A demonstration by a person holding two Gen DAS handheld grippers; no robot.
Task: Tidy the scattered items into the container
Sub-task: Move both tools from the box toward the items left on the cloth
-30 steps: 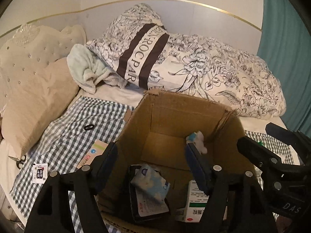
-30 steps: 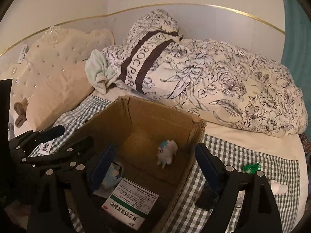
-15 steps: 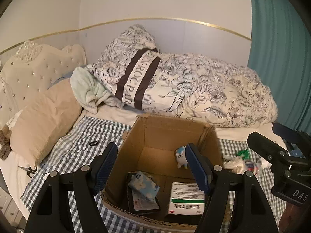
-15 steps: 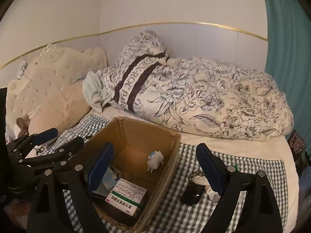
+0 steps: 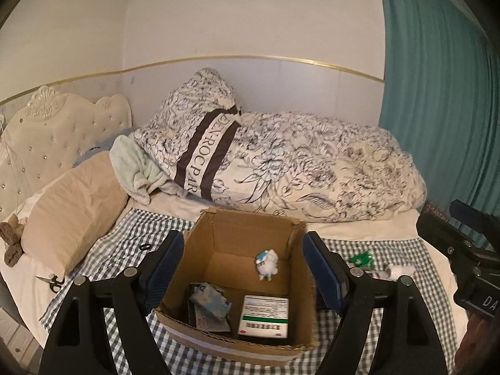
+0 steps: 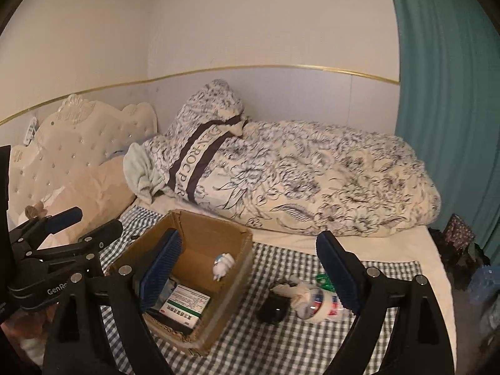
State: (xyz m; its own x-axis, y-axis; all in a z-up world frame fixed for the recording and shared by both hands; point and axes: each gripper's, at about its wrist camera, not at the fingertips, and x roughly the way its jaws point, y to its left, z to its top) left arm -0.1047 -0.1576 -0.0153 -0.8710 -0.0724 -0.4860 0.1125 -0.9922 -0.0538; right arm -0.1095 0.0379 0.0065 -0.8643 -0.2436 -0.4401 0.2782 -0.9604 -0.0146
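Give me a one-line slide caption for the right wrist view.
Open right gripper above a checked cloth: cardboard box partly filled, tape roll and black item still outside.

You are working in dim, warm indoor light, and both views carry a yellowish cast. The wall (image 5: 250,15) at the top of the frame is the brightest area; light falls off toward the bottom, where your black gripper frames read as near silhouettes. Inside the box (image 5: 243,284) the near wall throws soft shadow over the contents. The curtain (image 6: 447,109) at the right goes dark toward the edge. Fisheye bending curves the gold trim (image 5: 250,59) into an arc, and black vignette fills the corners. Fine detail is soft and grainy; the quilt (image 6: 312,181) pattern smears slightly in the right wrist view.
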